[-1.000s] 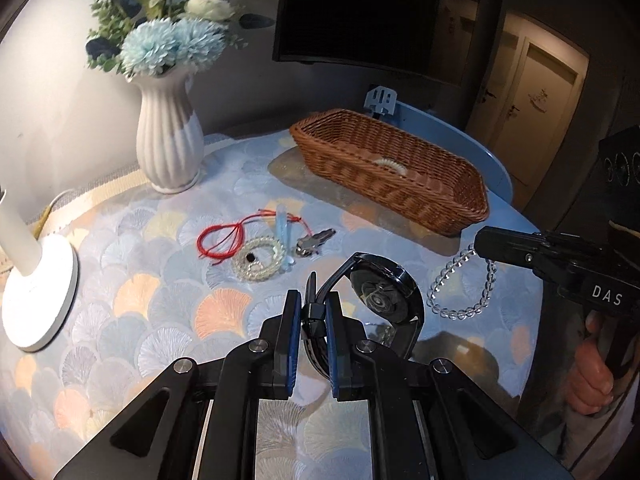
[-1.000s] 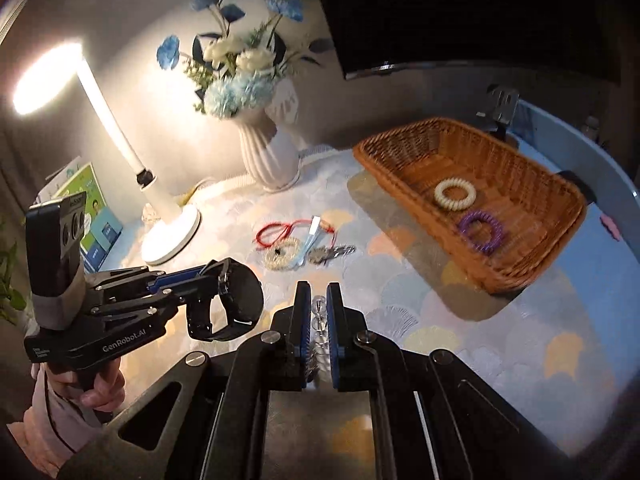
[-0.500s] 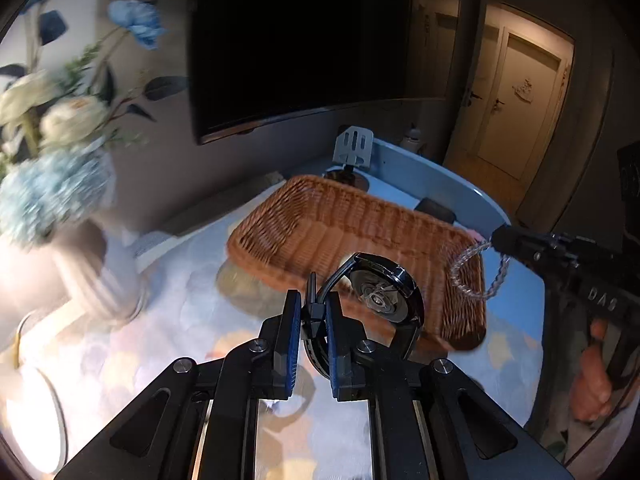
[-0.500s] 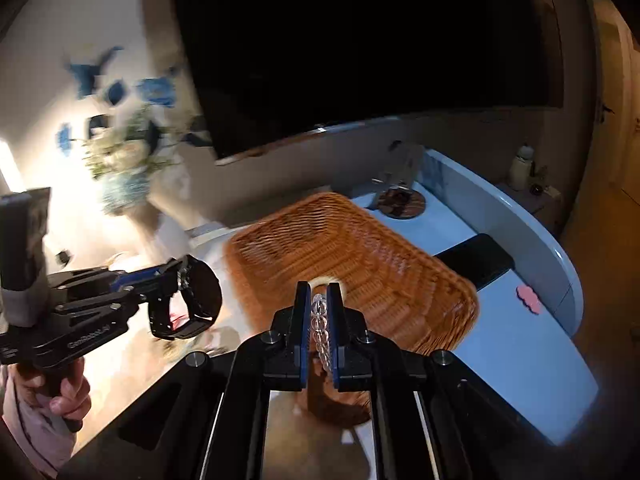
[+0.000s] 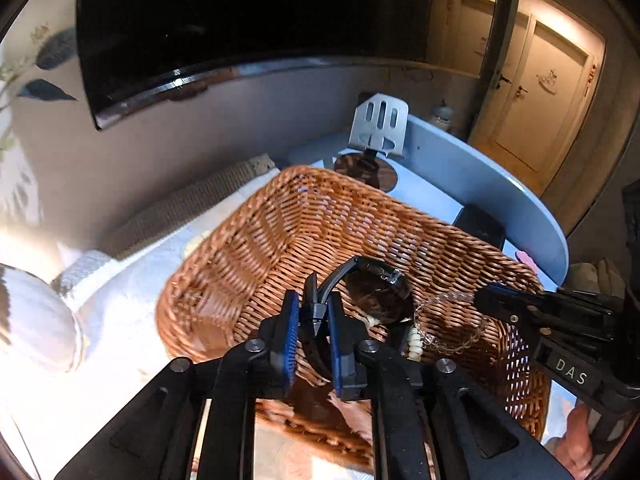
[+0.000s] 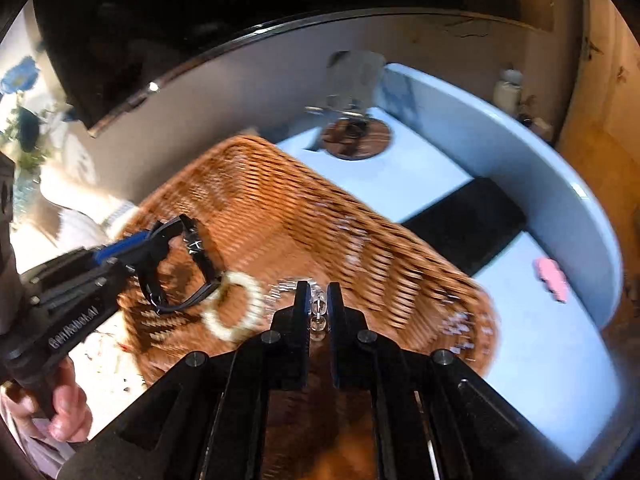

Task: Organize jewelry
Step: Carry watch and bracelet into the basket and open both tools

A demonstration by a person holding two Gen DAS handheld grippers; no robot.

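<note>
Both grippers hang over the wicker basket (image 5: pixel 280 248), which sits on the counter (image 6: pixel 540 344) with a pale patterned cloth under its near end. The left gripper (image 5: pixel 313 322) has the black strap of a dark wristwatch (image 5: pixel 378 292) between its blue-padded fingers (image 5: pixel 289 332); those fingers are opening, with a gap showing on the left side of the strap, while the watch case juts out ahead of them above the basket's floor. In the right wrist view the same watch (image 6: pixel 192 264) hangs from that gripper's tip beside a cream beaded bracelet (image 6: pixel 234 312) that lies on the basket's floor. The right gripper (image 6: pixel 318 304) has its fingers nearly together, clamped on a strand of clear crystal beads (image 6: pixel 319 312); from the left wrist view the loop of the crystal bracelet (image 5: pixel 448 324) dangles from its tip inside the basket, near the right wall. A hand (image 6: pixel 60 416) grips the handle of the left gripper at the lower left. Beyond the basket stand a metal phone stand (image 5: pixel 380 128) on a round wooden base, a black flat object (image 6: pixel 468 220) and a small pink item (image 6: pixel 552 280) on the blue counter. A dark screen (image 5: pixel 240 20) fills the wall behind, and a white vase (image 5: pixel 36 320) shows at the left edge.
</note>
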